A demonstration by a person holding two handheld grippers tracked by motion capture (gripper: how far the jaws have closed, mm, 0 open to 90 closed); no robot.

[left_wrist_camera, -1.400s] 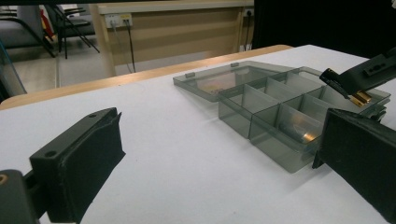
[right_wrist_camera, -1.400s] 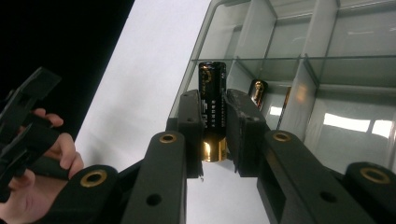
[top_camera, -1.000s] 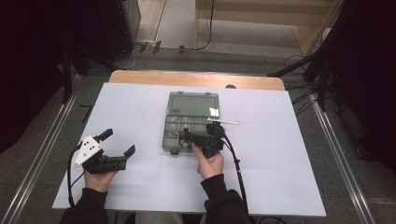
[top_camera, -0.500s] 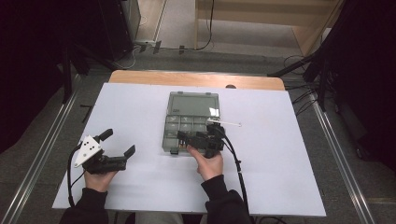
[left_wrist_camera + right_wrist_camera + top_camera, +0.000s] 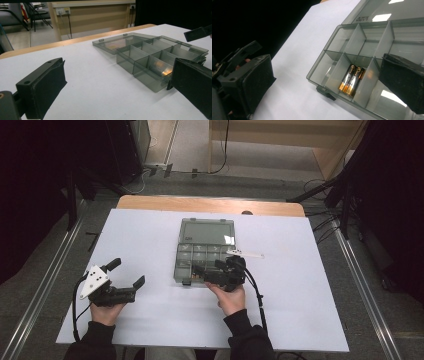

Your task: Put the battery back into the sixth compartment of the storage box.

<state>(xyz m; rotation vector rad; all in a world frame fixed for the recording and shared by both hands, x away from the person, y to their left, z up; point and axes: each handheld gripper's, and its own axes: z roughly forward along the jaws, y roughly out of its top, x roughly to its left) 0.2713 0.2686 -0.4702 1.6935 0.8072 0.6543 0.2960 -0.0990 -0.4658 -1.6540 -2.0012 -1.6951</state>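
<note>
Right tool (image 5: pixel 207 270) just opened, empty, over box (image 5: pixel 204 251) w/ two batteries (image 5: pixel 352 80), left tool (image 5: pixel 127 273) open

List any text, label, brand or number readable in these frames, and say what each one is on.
No text can be read in full.
Lid of the compartment box: a small printed or moulded mark of two short lines near its corner, too small and blurred to read.
Two batteries in a front compartment: gold and black wrappers, print not legible.
Wall sockets behind the table: no readable marking.

A white table (image 5: pixel 310 295) carries an open grey organizer box (image 5: pixel 205 252) (lid flat).
</note>
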